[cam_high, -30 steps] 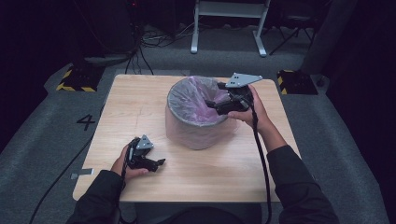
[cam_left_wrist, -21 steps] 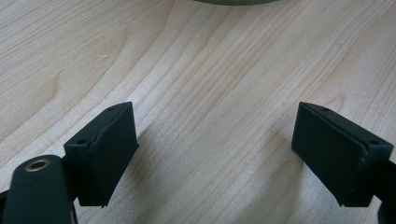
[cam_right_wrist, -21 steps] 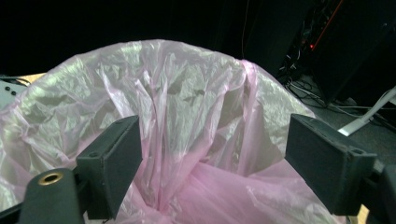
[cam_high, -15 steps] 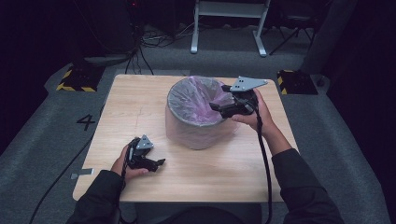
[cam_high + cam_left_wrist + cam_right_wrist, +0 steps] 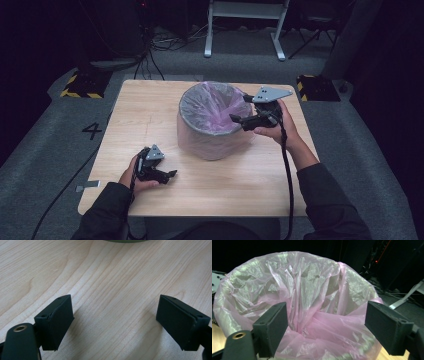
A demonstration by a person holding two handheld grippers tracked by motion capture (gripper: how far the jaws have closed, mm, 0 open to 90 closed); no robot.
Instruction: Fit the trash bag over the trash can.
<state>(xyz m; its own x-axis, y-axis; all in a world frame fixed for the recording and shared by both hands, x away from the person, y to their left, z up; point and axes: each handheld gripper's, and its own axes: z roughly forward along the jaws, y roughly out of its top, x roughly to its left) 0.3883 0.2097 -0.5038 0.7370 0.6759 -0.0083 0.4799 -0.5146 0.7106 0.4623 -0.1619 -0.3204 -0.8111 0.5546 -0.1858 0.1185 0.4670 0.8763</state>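
Your right gripper [image 5: 239, 120] has its jaws spread wide with nothing clamped, poised over the rim of the one bin [image 5: 212, 137]. Its own view reveals the single pink liner [image 5: 312, 305] crumpled inward between them. Your left gripper [image 5: 170, 175], jaws released, rests on the table [image 5: 120, 272] near the bin's front.

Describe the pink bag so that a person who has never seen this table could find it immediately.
Start at the wooden table; a round bin stands at its middle. The pink plastic bag lines this bin, folded over the rim and crumpled inside, just in front of the open right gripper. It is the one thin, shiny, translucent thing there; the grippers are black and hard.
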